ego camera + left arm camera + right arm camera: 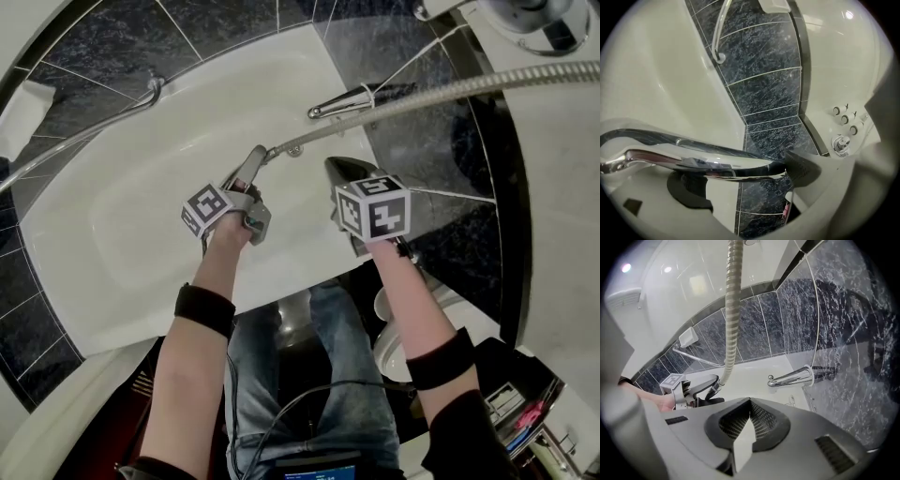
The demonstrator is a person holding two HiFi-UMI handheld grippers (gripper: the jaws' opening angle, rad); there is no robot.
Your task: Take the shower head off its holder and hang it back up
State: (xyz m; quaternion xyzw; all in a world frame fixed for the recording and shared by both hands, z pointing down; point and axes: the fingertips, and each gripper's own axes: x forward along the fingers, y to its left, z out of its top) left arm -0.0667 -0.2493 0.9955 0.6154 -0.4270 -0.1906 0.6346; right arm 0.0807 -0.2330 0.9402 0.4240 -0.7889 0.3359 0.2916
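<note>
Slippage is what we are worrying about most: our left claw (745, 183) is standing wide open with the shower head (689, 161) lying loosely across it. The chrome handle is passing over one ribbed pad (691, 190) and just reaching the other, so nothing is really clamping it. We are judging that the ribbed metal hose (441, 92), stretching up and away to the right, could tug the head off the claw and drop it into the bathtub (141, 187) below. Our right claw (750, 420) is hovering nearby, clenched on nothing, so it is not helping. We are not making out the holder in any view. The handle is looking mirror-smooth, curved and tapering, and probably slick against the dark cross-hatched rubber. The tub is showing glossy white and rounded. The wall tiles (94, 37) are looking dark, marbled and polished, and the chrome spout (342, 101) is gleaming beside the hose.
</note>
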